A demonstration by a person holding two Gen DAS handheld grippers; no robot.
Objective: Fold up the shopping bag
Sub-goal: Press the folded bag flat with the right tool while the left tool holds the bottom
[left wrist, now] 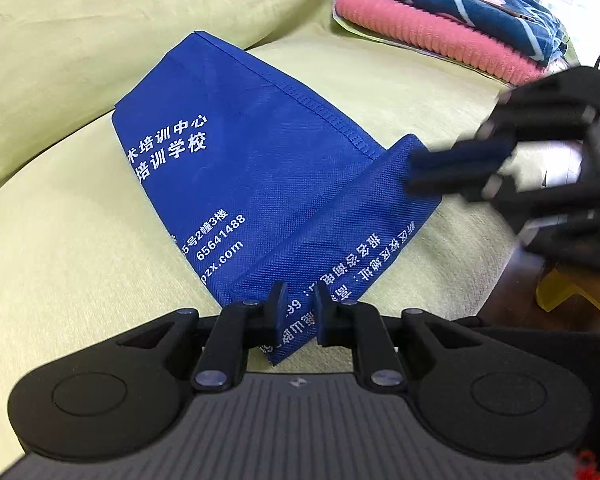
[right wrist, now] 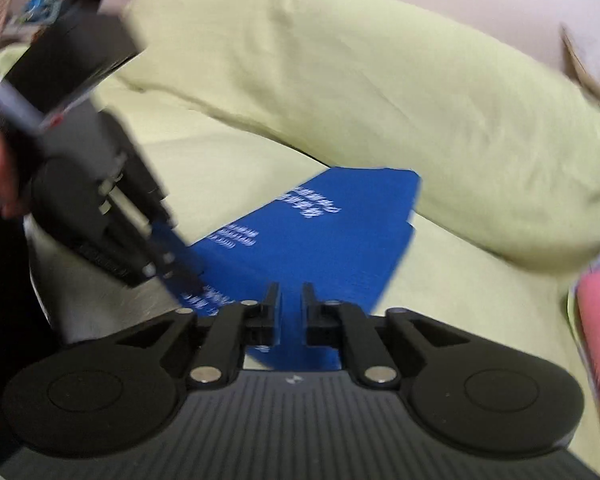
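Observation:
A blue non-woven shopping bag with white print lies on a yellow-green sofa seat. Its near edge is lifted and folded over. My left gripper is shut on the near corner of that raised edge. My right gripper comes in from the right, blurred, and is shut on the other corner of the same edge. In the right wrist view the bag runs away from my right gripper, which pinches its near edge, and the left gripper grips the bag at the left.
A sofa back cushion stands behind the bag. Folded pink and blue-patterned blankets are stacked at the far right of the seat. A yellow object sits below the sofa's front edge at the right.

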